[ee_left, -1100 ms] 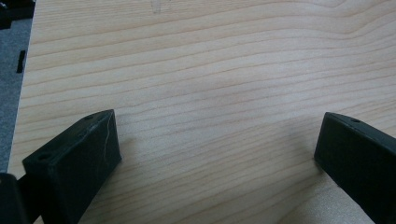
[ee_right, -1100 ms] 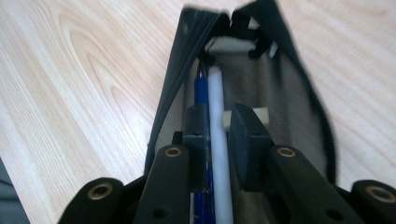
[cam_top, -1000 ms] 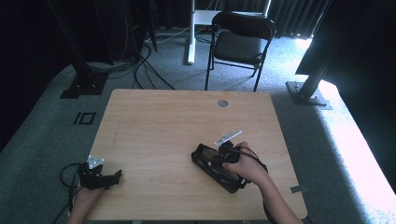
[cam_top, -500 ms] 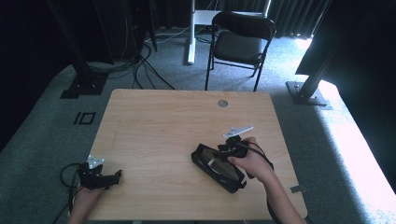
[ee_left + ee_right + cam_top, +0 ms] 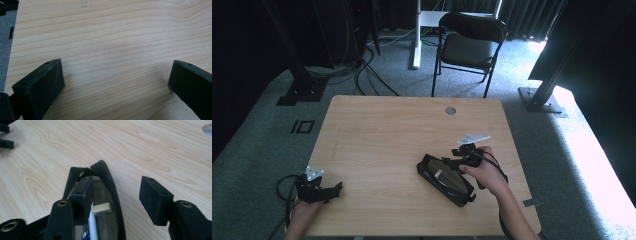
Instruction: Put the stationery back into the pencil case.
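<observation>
Pencil case (image 5: 446, 176): black fabric, oblong, unzipped, near my desk's (image 5: 377, 130) right edge.
Right hand-held gripper (image 5: 117, 192): jaws just opening, one blocky pad inside the case.
Left hand-held gripper (image 5: 116, 82): spread over bare woodgrain.

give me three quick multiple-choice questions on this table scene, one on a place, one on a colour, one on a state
1. Where does the pouch lie on the table?
A. far left corner
B. near right part
C. middle of the far edge

2. What colour is the pouch?
A. black
B. red
C. white

3. How do the jaws of the left gripper stand?
A. shut on a pen
B. shut on the pouch
C. open over bare wood

Answers:
1 B, it lies by the right hand.
2 A, black rim in the high view.
3 C, only wood shows between them.
</observation>
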